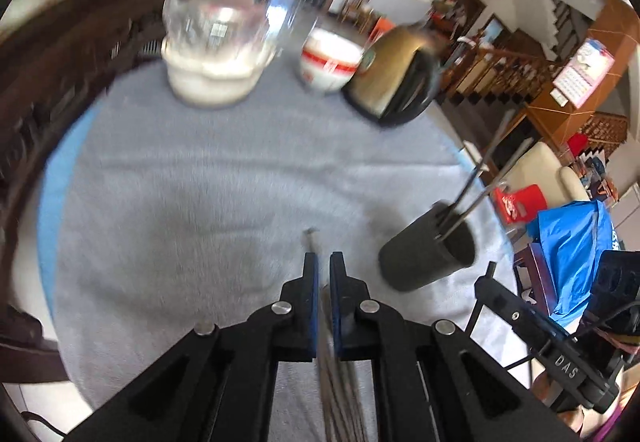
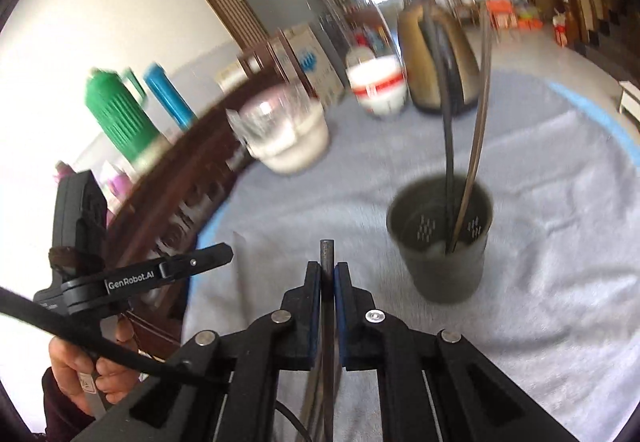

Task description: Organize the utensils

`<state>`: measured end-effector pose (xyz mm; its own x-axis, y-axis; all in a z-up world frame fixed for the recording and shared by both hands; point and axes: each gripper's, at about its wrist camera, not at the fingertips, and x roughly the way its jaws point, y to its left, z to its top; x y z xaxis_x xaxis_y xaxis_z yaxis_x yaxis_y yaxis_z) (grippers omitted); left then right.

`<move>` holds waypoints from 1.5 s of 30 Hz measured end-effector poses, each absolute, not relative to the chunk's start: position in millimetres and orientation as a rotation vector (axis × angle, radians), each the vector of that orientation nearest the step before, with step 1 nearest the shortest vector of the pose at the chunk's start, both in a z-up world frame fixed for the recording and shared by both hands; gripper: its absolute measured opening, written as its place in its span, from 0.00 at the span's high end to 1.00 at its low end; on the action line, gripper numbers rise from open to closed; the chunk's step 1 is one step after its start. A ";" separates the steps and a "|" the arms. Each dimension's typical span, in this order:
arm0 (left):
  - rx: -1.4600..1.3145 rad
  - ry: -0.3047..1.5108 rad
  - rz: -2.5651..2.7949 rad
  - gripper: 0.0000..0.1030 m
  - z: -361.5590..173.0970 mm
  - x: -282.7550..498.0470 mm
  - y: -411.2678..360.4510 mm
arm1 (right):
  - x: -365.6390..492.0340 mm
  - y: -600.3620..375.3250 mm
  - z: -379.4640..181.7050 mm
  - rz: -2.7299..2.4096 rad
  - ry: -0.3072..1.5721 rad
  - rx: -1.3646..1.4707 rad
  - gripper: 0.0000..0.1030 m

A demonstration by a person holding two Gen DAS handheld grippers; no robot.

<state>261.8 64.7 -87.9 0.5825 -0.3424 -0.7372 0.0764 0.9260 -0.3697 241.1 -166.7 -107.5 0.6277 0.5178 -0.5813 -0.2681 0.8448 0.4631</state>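
My left gripper (image 1: pixel 324 262) is shut on a thin metal utensil (image 1: pixel 310 238) whose tip pokes out past the left pad, above the grey cloth (image 1: pixel 200 182). The dark perforated utensil cup (image 1: pixel 428 254) stands to its right and holds two long utensils (image 1: pixel 480 170). My right gripper (image 2: pixel 327 270) is shut on a dark metal rod (image 2: pixel 327 248) that sticks up between the pads. The utensil cup (image 2: pixel 440 238) is ahead and right of it, with a dark utensil (image 2: pixel 448 122) and a silver one (image 2: pixel 482 90) inside. Each gripper shows in the other's view: the right gripper (image 1: pixel 486 284) and the left gripper (image 2: pixel 224 253).
At the back of the round table stand a glass jar on a white base (image 1: pixel 216 42), a red-and-white bowl (image 1: pixel 328 62) and a gold kettle (image 1: pixel 396 70). A dark wooden rail (image 2: pixel 172 210) runs along the left. Green (image 2: pixel 116 114) and blue (image 2: pixel 168 98) flasks stand behind it. A hand (image 2: pixel 76 366) holds the left gripper.
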 end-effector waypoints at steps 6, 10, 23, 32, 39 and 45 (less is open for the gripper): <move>-0.272 0.795 -0.266 0.95 -36.3 242.4 54.5 | 215.3 -197.9 -62.4 0.450 0.567 0.398 0.92; -0.205 0.734 -0.262 0.95 -11.0 236.2 44.4 | 209.2 -213.8 -47.7 0.425 0.512 0.427 0.92; -0.409 1.160 -0.014 0.74 -136.6 301.0 129.8 | 199.2 -222.1 -60.0 0.435 0.528 0.455 0.93; -0.416 1.348 0.009 0.74 -196.1 347.8 116.4 | 196.9 -213.7 -67.3 0.440 0.562 0.433 0.93; -0.414 1.367 0.068 0.91 -210.7 364.6 119.6 | 196.4 -217.7 -69.5 0.438 0.563 0.442 0.93; -0.412 1.301 0.031 0.95 -197.6 349.5 112.9 | 191.3 -220.2 -62.6 0.417 0.512 0.421 0.93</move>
<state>349.5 112.9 -197.6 0.2771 -0.2069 -0.9383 -0.2512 0.9270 -0.2786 191.3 -220.2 -62.6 0.7928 0.4782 -0.3778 -0.2737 0.8333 0.4803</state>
